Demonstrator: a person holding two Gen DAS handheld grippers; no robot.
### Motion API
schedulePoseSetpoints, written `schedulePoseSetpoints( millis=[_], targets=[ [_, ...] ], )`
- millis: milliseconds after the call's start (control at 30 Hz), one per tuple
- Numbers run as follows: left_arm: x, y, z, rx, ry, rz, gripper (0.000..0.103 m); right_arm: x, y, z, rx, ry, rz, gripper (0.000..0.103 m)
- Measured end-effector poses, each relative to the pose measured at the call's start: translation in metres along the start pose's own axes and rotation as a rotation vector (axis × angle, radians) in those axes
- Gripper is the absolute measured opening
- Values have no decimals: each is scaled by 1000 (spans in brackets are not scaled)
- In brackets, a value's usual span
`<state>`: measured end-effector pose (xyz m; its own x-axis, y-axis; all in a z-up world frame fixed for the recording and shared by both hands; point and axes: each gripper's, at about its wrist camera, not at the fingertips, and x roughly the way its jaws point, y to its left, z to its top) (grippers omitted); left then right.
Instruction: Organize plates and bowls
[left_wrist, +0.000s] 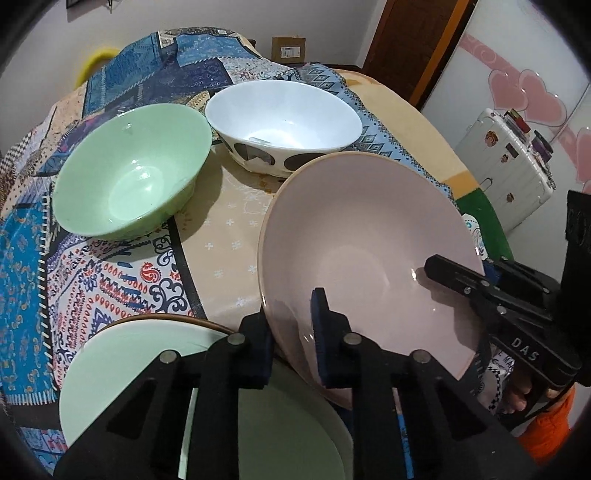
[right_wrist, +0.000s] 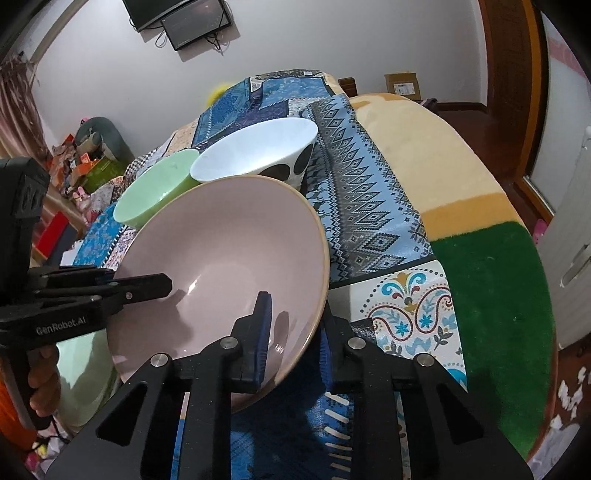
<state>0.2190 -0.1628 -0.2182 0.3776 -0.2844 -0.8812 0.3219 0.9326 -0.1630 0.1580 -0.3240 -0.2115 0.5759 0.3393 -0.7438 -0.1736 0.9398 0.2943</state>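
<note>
Patchwork cloths cover the bench (left_wrist: 221, 229), where a green bowl (left_wrist: 129, 177) and spotted white bowl (left_wrist: 284, 125) sit mid-surface. Both the left gripper (left_wrist: 291, 354) and right gripper (right_wrist: 295, 343) clench opposite rims of a tilted pink bowl (left_wrist: 369, 251) above a green plate (left_wrist: 122, 369) at the near edge.

Green plate (left_wrist: 122, 362) partly behind claws

The left gripper (left_wrist: 291, 332) points steeply down, its jaws clamped on the rim of the pink bowl (left_wrist: 369, 236). The right gripper (right_wrist: 291, 332) grips the opposite rim, one pad inside and one outside. A hand (left_wrist: 517, 395) wraps the right gripper's handle.
</note>
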Motion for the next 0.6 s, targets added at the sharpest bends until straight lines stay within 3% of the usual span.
schedulePoseSetpoints(
  millis=[600],
  targets=[
    [-70,5,-14,-30,-114,-10,18,-42,33,11,-42,-86,11,21]
  ],
)
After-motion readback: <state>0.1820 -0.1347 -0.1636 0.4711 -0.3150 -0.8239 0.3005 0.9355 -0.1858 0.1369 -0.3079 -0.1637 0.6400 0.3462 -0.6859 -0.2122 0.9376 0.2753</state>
